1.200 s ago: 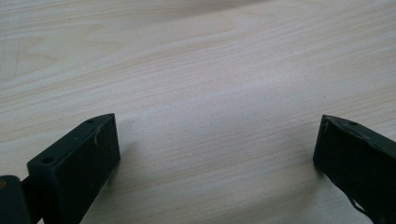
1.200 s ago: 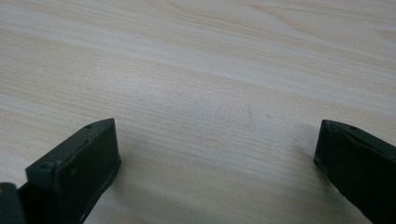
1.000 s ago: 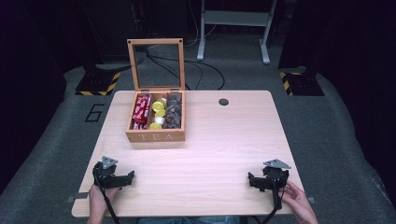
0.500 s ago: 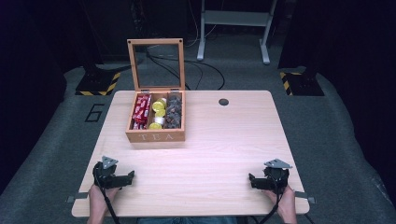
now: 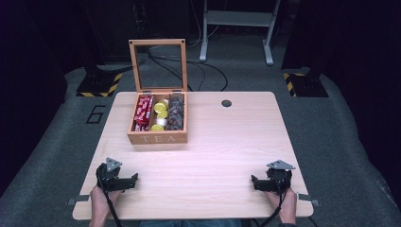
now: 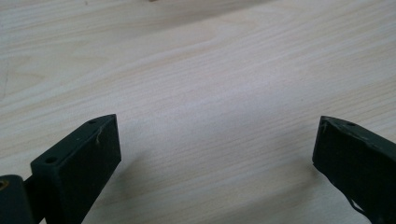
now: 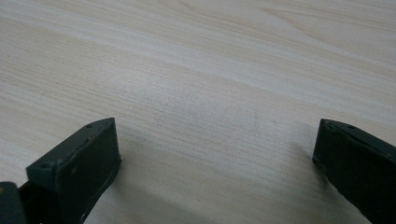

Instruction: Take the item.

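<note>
Sitting at the table's far-left part: wooden tea box, glass-paned lid upright, three compartments (red packets left, yellow-and-white capsules middle, dark sachets right). Light woodgrain tabletop, smooth, round grommet hole to the box's right. Left gripper and right gripper rest at the near corners, well apart from the box, black blocky jaws spread wide, holding nothing. Bare table lies between them and the box.

"TEA" in pale letters on the front wall of the wooden box, at 11 o'clock on the table, a grey "6" on the floor at 9 o'clock
</note>
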A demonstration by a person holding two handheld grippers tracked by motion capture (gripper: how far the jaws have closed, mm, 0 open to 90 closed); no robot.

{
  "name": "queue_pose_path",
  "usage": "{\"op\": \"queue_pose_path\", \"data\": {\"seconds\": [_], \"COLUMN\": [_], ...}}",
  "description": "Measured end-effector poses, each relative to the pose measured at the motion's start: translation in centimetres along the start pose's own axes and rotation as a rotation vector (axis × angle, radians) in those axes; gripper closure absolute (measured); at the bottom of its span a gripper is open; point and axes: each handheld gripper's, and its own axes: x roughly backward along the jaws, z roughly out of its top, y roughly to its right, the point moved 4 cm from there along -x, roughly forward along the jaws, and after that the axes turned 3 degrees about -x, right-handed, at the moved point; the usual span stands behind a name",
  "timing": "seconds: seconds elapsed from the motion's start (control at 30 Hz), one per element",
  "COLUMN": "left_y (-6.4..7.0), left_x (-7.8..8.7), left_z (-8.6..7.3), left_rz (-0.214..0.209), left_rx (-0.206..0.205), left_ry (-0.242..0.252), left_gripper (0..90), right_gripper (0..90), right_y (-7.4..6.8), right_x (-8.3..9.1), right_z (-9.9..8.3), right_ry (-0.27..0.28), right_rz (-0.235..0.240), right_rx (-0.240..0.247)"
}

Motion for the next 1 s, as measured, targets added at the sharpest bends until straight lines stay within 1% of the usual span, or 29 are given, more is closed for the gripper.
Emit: {"op": "queue_pose_path", "data": {"seconds": [0.03,0.13,0.17,0.27,0.3,0.33,0.37,0.4,0.47,0.5,0.57,0.6,0.63,0.67,0.73,0.97,1.0], "left_y": [0.0,-0.1,-0.3,-0.7,-0.8,-0.8,-1.0,-1.0,-1.1,-1.1,-1.1,-1.0,-1.0,-0.9,-0.8,-0.4,-0.4], "left_x": [0.0,0.0,0.0,0.1,0.3,0.3,0.4,0.4,0.7,0.7,0.7,0.7,0.8,0.7,0.7,0.5,0.5], "left_z": [0.2,0.6,0.8,1.4,1.9,1.9,2.5,2.5,3.2,3.4,3.9,4.1,4.4,4.6,5.2,7.4,7.7], "left_rz": [0.003,-0.006,-0.009,-0.018,-0.019,-0.019,-0.025,-0.025,-0.034,-0.034,-0.041,-0.035,-0.043,-0.045,-0.06,-0.07,-0.066], "left_rx": [0.002,-0.004,-0.006,0.0,-0.005,-0.005,-0.006,-0.006,-0.005,-0.002,-0.007,-0.011,-0.018,-0.013,-0.016,-0.024,-0.024], "left_ry": [0.012,0.01,0.008,0.017,0.023,0.023,0.039,0.039,0.039,0.046,0.04,0.048,0.038,0.049,0.046,0.072,0.077], "left_gripper": [1.2,2.0,2.2,2.5,2.8,2.8,2.9,3.0,3.2,3.2,3.3,3.3,3.6,3.6,3.6,3.9,4.0], "right_gripper": [0.0,0.0,0.0,0.0,0.0,0.0,0.0,0.0,0.0,0.0,0.0,0.0,0.0,0.0,0.0,0.0,0.0], "right_y": [0.0,-0.1,0.0,-0.1,0.0,0.0,0.0,0.0,0.0,0.1,0.1,0.1,0.1,0.1,0.1,0.0,0.0], "right_x": [0.0,0.0,0.1,0.1,0.1,0.1,0.1,0.1,0.0,0.0,0.0,0.0,0.0,0.0,0.0,0.0,0.0], "right_z": [0.0,0.0,0.0,0.0,0.0,0.0,0.0,0.0,0.0,0.0,0.0,0.0,0.0,0.0,0.0,0.0,0.0], "right_ry": [-0.001,-0.002,0.004,0.007,0.003,0.003,0.002,0.002,0.002,0.002,0.002,0.002,0.002,0.001,0.001,0.002,0.003], "right_rz": [-0.004,-0.011,-0.026,-0.029,-0.027,-0.027,-0.022,-0.022,-0.021,-0.021,-0.021,-0.021,-0.021,-0.02,-0.02,-0.021,-0.021], "right_rx": [0.0,-0.004,-0.005,-0.004,-0.009,-0.009,-0.013,-0.013,-0.017,-0.017,-0.018,-0.017,-0.018,-0.018,-0.018,-0.018,-0.018]}}
